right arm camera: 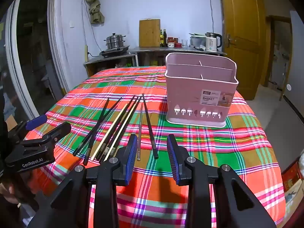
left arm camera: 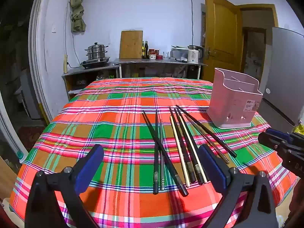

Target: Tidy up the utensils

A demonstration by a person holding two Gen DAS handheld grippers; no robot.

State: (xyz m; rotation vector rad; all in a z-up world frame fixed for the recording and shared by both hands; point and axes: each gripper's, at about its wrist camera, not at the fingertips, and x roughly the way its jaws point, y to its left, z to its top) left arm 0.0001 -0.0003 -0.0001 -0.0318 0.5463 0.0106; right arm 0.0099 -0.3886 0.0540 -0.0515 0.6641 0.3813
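Observation:
Several chopsticks, black (left arm camera: 164,153), pale wood (left arm camera: 179,152) and metal (left arm camera: 161,155), lie side by side on the plaid tablecloth (left arm camera: 114,125). They also show in the right wrist view (right arm camera: 121,127). An empty pink utensil basket (left arm camera: 234,99) with dividers stands upright to their right; it also shows in the right wrist view (right arm camera: 200,91). My left gripper (left arm camera: 152,169) is open wide and hovers over the near ends of the chopsticks. My right gripper (right arm camera: 153,157) is open, empty, with a black chopstick (right arm camera: 150,127) and the metal one (right arm camera: 140,131) lying between its fingers.
The table's near edge is just under both grippers. The right gripper shows at the right edge of the left wrist view (left arm camera: 281,142); the left gripper shows at the left of the right wrist view (right arm camera: 38,136). A counter (left arm camera: 157,61) with pots, a kettle and bottles stands beyond the table.

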